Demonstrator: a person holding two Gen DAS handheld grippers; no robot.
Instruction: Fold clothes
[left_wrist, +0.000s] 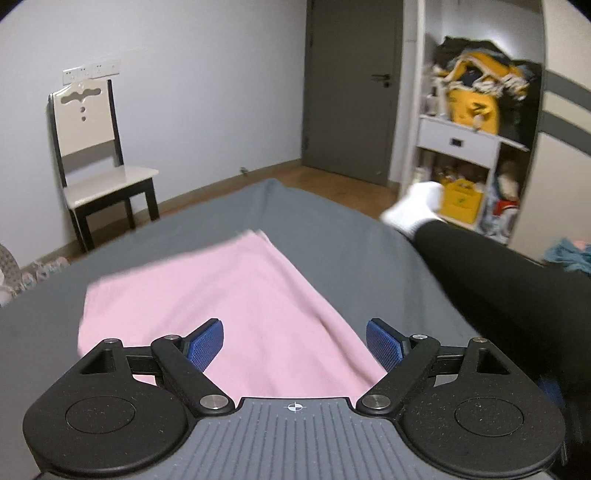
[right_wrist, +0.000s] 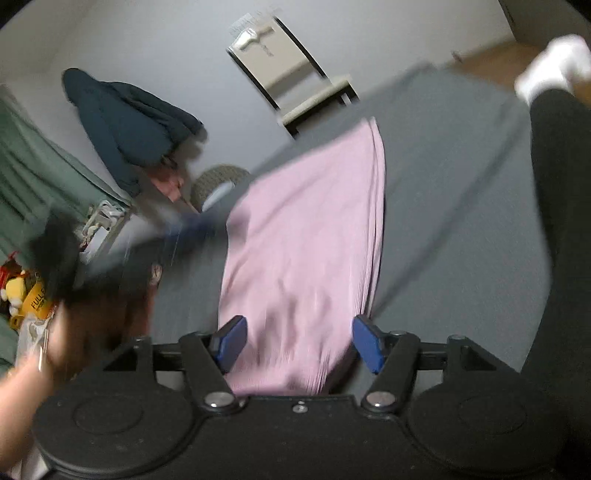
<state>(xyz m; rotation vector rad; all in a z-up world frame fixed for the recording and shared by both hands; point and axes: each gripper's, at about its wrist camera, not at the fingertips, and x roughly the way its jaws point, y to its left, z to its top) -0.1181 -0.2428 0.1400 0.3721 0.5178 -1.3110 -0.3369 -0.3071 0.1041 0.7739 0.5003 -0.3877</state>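
A pink garment lies flat on a grey bed sheet, folded into a rough rectangle. My left gripper hovers over its near edge, open, blue pads spread wide with nothing between them. In the right wrist view the same pink garment stretches away from my right gripper, which is open above the cloth's near end. That view is motion-blurred. The left gripper shows there as a dark blurred shape at the garment's left edge.
A person's leg in black with a white sock lies on the bed at right. A white chair stands by the wall, a cluttered shelf beside a grey door. A dark jacket hangs at left.
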